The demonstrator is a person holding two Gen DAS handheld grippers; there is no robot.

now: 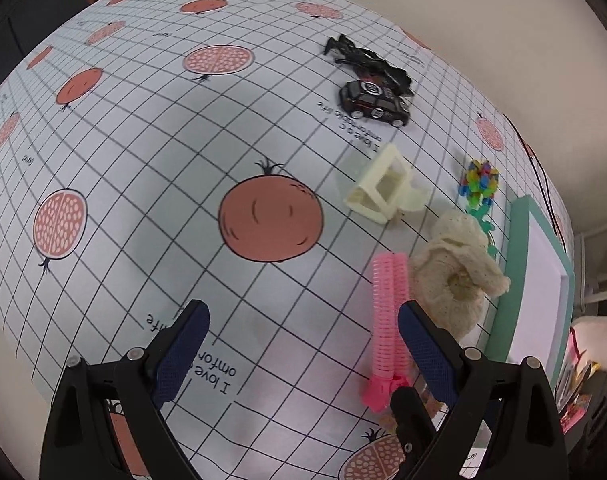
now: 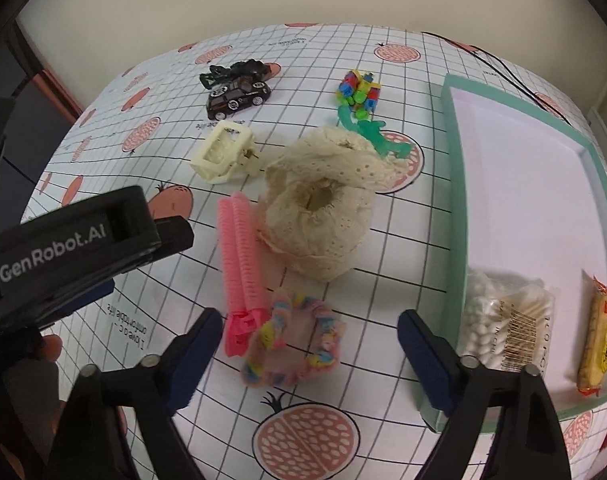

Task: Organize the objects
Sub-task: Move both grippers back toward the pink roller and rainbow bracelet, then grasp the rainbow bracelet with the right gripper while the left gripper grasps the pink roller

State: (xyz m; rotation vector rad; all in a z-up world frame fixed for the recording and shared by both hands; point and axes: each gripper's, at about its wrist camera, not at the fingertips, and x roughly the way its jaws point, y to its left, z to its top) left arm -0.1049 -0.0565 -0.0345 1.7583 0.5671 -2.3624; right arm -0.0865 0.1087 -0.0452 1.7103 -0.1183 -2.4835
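Right claw (image 2: 309, 356) spread, straddling pastel scrunchie (image 2: 293, 344) for pickup toward green tray (image 2: 451, 184); left claw (image 1: 303, 344) spread, empty, beside pink roller (image 1: 387, 316).

hair roller (image 2: 239, 256) left of lace scrunchie (image 2: 319, 216), tray (image 2: 451, 184) right, toy car (image 2: 239, 96) behind

A home setting: a pomegranate-print tablecloth (image 2: 343, 432) strewn with a toy car (image 2: 237, 96), scrunchies (image 2: 293, 346) and hair clips (image 2: 223, 152).

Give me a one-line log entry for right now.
left gripper: open, empty | right gripper: open over pastel scrunchie | green-rimmed box: cotton swab bag, yellow snack packet
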